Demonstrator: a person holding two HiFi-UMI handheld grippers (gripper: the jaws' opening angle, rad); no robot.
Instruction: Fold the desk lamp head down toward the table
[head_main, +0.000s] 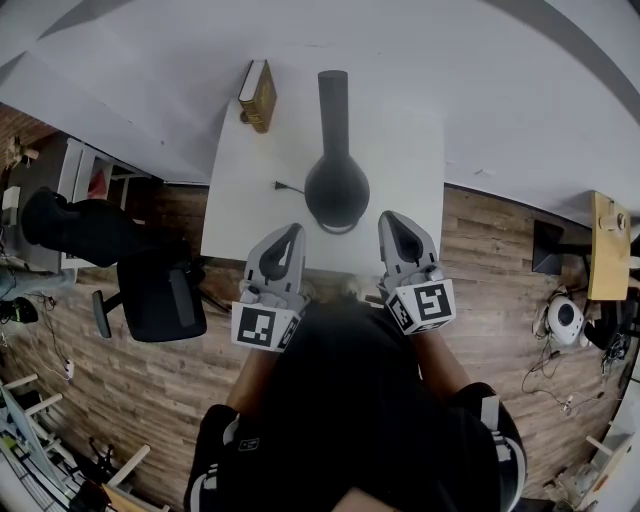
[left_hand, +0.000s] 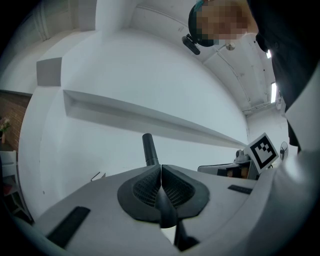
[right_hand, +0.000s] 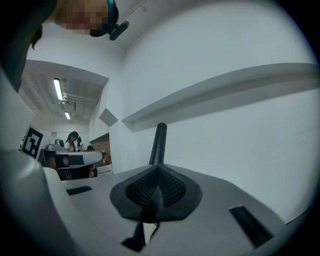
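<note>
The black desk lamp (head_main: 336, 190) stands upright in the middle of the white table (head_main: 240, 200), with a round base and a dark column rising from it. In the left gripper view the lamp's column (left_hand: 148, 149) shows just above the jaws, and in the right gripper view the column (right_hand: 159, 142) shows the same way. My left gripper (head_main: 294, 232) hovers at the table's near edge, left of the base, shut and empty. My right gripper (head_main: 389, 220) is to the right of the base, also shut with nothing held. Neither touches the lamp.
A tan book-like box (head_main: 258, 95) sits at the table's far left corner. The lamp's cable (head_main: 288, 187) lies left of the base. A black office chair (head_main: 150, 295) stands on the wooden floor left of the table. A white wall is behind it.
</note>
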